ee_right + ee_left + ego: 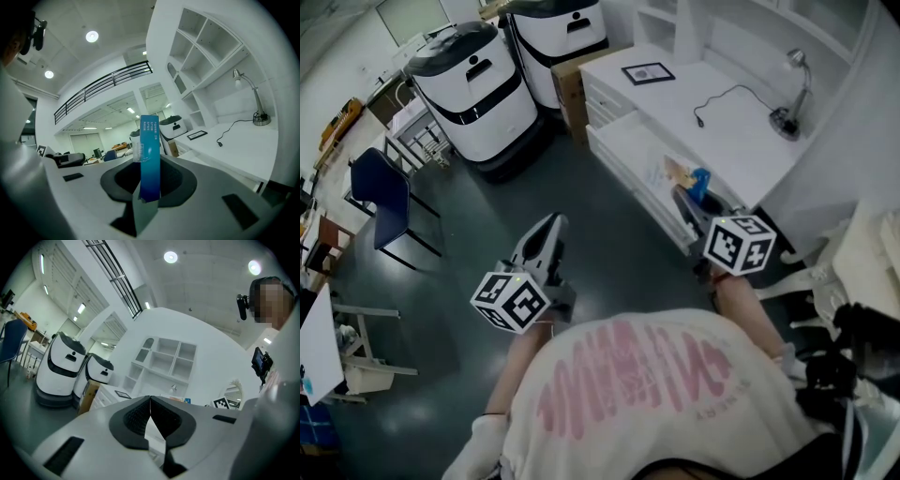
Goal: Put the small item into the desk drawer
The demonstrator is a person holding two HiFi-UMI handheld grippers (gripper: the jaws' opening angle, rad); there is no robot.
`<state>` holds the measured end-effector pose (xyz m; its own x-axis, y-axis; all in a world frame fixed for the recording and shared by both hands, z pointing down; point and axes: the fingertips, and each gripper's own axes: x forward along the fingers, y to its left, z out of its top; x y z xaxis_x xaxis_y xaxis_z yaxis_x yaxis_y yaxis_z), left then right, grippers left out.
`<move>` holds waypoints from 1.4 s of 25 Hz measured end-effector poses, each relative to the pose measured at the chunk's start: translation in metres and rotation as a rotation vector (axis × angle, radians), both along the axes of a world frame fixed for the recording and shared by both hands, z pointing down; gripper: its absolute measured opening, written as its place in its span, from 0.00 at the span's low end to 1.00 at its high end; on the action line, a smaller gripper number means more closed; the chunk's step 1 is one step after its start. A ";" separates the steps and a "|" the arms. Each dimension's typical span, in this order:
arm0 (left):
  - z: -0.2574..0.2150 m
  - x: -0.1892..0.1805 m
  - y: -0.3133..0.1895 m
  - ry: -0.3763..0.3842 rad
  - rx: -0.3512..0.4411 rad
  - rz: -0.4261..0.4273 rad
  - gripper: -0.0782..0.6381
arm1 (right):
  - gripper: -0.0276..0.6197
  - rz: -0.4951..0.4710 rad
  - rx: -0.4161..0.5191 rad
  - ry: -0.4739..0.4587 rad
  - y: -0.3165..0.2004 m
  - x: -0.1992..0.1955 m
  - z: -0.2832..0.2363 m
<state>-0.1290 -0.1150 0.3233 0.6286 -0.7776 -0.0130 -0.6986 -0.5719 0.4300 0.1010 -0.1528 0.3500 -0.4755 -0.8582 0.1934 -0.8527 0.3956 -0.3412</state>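
From the head view I saw my right gripper (692,199) holding the slim blue packet (700,181) by the near end of the open desk drawer (630,150), with the left gripper (548,234) out above the floor. The left gripper view showed its jaws pressed together, empty. In the right gripper view, the jaws pinched the packet upright.

- A large open lab or office hall: a railed mezzanine (101,86) and round ceiling lights (92,36) overhead.
- Two tall white-and-black wheeled machines (473,89) stand on the dark floor (487,225), with a blue chair (380,197) nearby.
- One staged study corner: a white desk (741,141), a desk lamp (785,122) near its wall-side edge, and cubby shelves (206,51).
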 end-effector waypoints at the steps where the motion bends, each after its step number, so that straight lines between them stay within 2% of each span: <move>1: 0.003 -0.004 -0.007 -0.003 -0.008 0.000 0.15 | 0.18 0.006 -0.005 0.001 -0.008 -0.002 0.003; 8: 0.018 -0.017 -0.040 0.012 -0.041 0.015 0.15 | 0.18 0.041 -0.049 0.019 -0.038 -0.007 0.021; 18: 0.050 -0.025 -0.075 0.007 -0.094 -0.002 0.15 | 0.18 0.091 -0.147 0.042 -0.076 0.009 0.065; 23: 0.070 -0.039 -0.113 -0.056 -0.135 -0.033 0.15 | 0.18 0.083 -0.171 0.075 -0.117 0.006 0.078; 28: 0.077 -0.045 -0.162 -0.046 -0.153 -0.029 0.15 | 0.18 0.071 -0.183 0.116 -0.164 -0.001 0.086; 35: 0.070 -0.055 -0.245 -0.065 -0.142 -0.040 0.15 | 0.18 0.096 -0.218 0.105 -0.257 0.006 0.105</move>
<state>-0.1839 -0.3596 0.3936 0.5929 -0.7932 0.1387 -0.7488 -0.4797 0.4573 0.1067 -0.4093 0.4547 -0.3617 -0.8311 0.4224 -0.9179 0.2381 -0.3175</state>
